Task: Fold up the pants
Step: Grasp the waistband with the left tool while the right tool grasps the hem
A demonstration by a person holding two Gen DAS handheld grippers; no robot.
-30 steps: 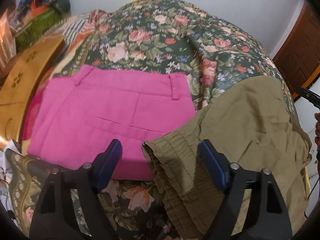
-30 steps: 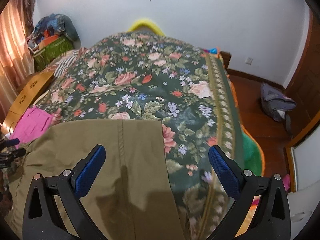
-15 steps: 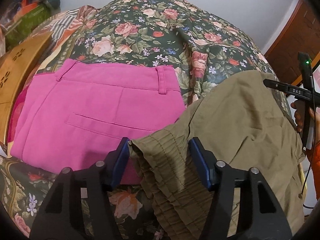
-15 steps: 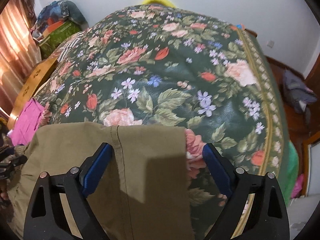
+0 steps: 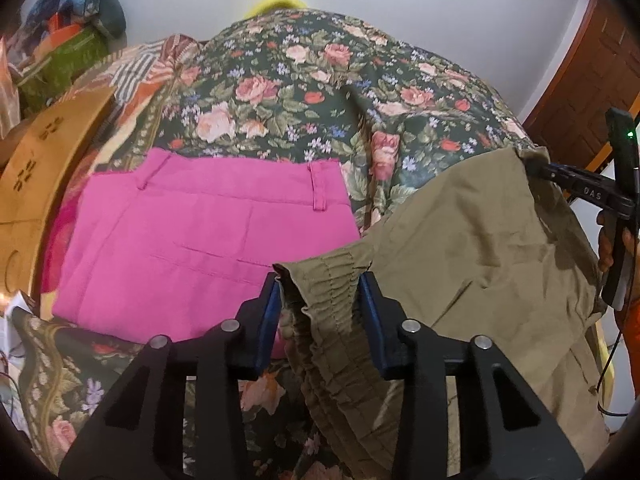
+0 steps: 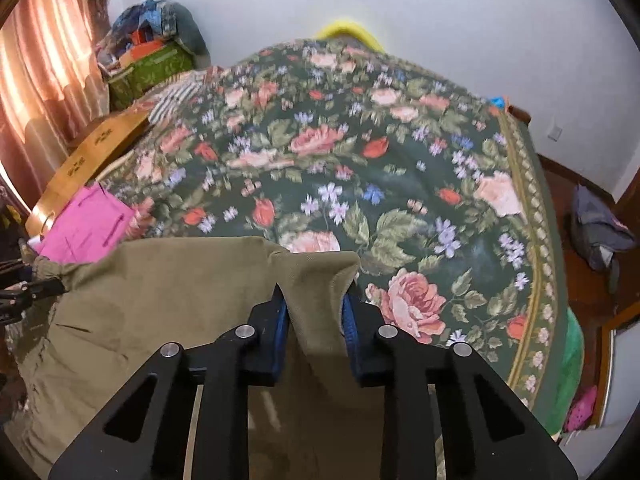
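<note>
The left gripper has its jaws pinching the gathered elastic waistband of the olive pants, and the right gripper has its jaws pinching a bunch of the same cloth at the far end, apparently the leg hem. The pants lie slack between the two grips on the flowered bedspread, the waist end overlapping a folded pink pair beside it. This looks like the start of a fold: both ends are gripped, nothing yet doubled over. Next, I judge, one end must be lifted and carried across to meet the other, kept taut so the cloth lands flat.
</note>
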